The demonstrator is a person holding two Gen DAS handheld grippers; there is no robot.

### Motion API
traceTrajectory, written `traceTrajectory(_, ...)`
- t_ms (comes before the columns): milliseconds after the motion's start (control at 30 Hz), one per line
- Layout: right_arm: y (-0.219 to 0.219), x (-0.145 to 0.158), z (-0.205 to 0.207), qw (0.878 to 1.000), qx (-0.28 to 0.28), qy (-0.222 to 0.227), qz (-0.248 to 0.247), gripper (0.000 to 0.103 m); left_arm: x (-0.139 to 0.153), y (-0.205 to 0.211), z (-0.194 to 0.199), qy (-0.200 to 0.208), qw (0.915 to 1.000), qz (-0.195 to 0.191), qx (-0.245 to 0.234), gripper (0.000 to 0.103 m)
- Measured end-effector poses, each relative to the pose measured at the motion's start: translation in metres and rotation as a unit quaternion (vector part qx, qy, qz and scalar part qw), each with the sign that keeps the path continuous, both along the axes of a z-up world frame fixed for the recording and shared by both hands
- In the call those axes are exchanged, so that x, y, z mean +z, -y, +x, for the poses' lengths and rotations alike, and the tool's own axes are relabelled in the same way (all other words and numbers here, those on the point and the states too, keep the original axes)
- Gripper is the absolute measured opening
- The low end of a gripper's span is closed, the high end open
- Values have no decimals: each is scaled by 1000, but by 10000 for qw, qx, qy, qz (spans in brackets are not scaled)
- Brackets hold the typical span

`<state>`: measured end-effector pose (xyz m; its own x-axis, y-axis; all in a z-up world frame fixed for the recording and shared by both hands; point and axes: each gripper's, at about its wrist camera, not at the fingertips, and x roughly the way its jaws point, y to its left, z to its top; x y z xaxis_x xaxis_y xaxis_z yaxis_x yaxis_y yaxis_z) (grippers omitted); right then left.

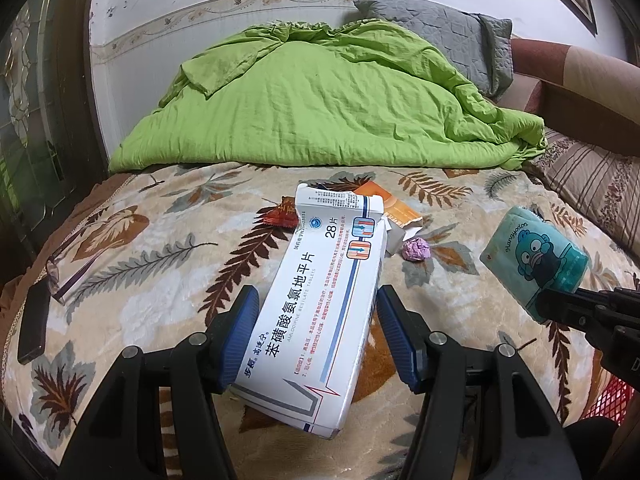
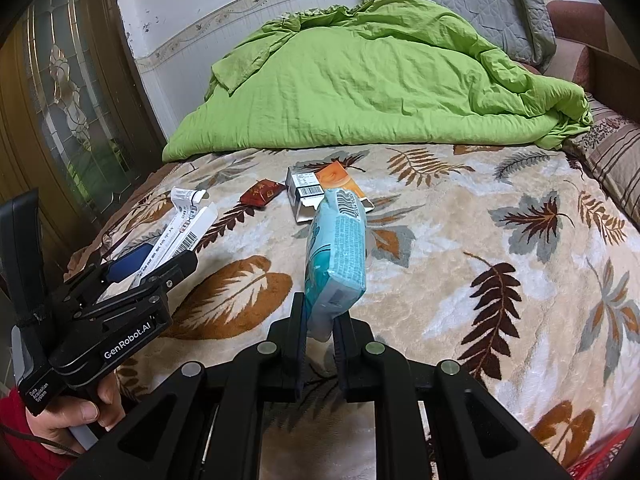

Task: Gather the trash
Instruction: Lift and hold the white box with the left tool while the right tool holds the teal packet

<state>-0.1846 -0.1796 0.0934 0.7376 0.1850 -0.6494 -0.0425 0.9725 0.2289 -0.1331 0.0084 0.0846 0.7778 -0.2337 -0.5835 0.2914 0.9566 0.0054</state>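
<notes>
Nearest in the left wrist view, the left gripper (image 1: 316, 336) is clenched on a white tablet box (image 1: 320, 304), its blue pads pressed to the box's two long sides. The box's long axis runs forward along the fingers, with the torn-open end pointing away toward the middle of the bed. In the right wrist view, the right gripper (image 2: 322, 332) is clamped on the near end of a blue tissue pack (image 2: 336, 256), which stands up and away from the fingers, long axis also forward. Both items are held lifted clear of the blanket (image 2: 460, 240). A red mesh shape (image 2: 600, 460) is glimpsed past the bed's near right edge; it may be a bin, though that cannot be told for certain. If so, it lies below and to the right of both grippers, and the right hand is judged the nearer.

Farther on, near the middle of the bed, the remaining litter is gathered close together: a red wrapper (image 2: 260, 193), an opened small carton (image 2: 310, 196) with an orange packet (image 2: 340, 178) beside it, and a crumpled purple ball (image 1: 416, 249). Glasses (image 1: 64, 276) and a dark phone (image 1: 34, 326) lie by the near left edge. Beyond, a green quilt (image 1: 320, 100) is heaped toward the far edge, a grey pillow (image 1: 440, 28) behind it against the wall.
</notes>
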Motion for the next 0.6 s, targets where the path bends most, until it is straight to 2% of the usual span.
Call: traceTrajectory(600,2,3,-2,10000,-20,46,23,13,0,4,-3,7,10000,2,-1,60)
